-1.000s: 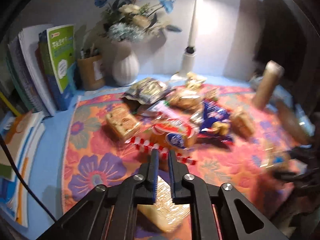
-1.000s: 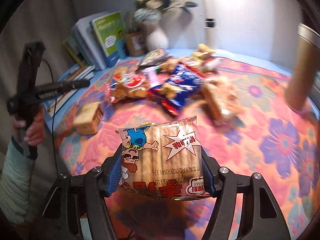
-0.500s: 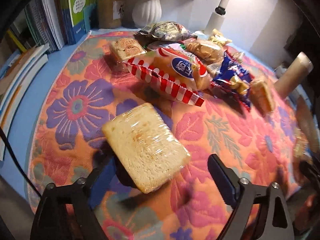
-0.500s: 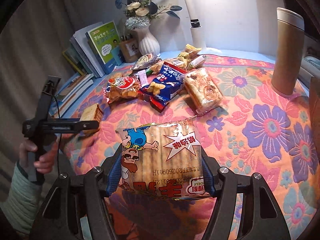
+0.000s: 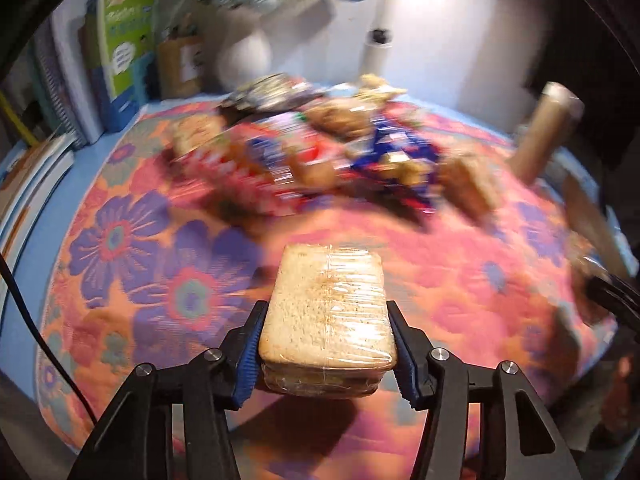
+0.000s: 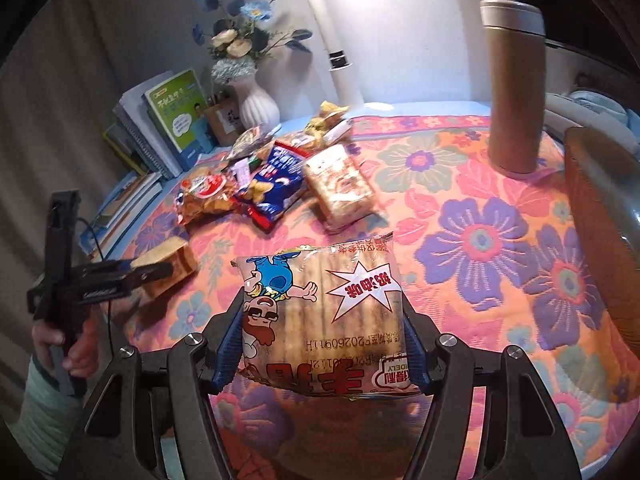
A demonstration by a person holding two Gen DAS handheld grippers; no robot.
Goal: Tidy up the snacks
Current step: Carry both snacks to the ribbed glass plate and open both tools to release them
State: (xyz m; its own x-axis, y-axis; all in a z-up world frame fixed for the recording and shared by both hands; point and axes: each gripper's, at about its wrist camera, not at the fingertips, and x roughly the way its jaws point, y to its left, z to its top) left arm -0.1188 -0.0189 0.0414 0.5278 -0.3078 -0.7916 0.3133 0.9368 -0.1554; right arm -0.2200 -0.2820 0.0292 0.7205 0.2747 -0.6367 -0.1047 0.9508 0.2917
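Observation:
A cling-wrapped sandwich (image 5: 328,304) lies between the blue pads of my left gripper (image 5: 326,314). Its jaws are closing and the pads touch both long sides. The right wrist view shows the same left gripper (image 6: 154,272) low over the floral cloth (image 6: 500,240), with a person's hand (image 6: 80,348) on its handle. My right gripper (image 6: 322,308) is shut on a cartoon-printed biscuit packet (image 6: 320,312), held above the cloth. Further back lies a pile of snacks: an orange bag (image 6: 204,200), a blue bag (image 6: 272,188) and a clear pack of cakes (image 6: 340,184).
A tall tan flask (image 6: 514,88) stands at the back right, and a brown container (image 6: 600,220) fills the right edge. A white vase (image 6: 256,104), a lamp stem (image 6: 332,40) and leaning books (image 6: 168,120) line the back left.
My left gripper went from shut above the sandwich, to wide open around it, to closed against its sides. The right gripper kept its packet and shifted sideways.

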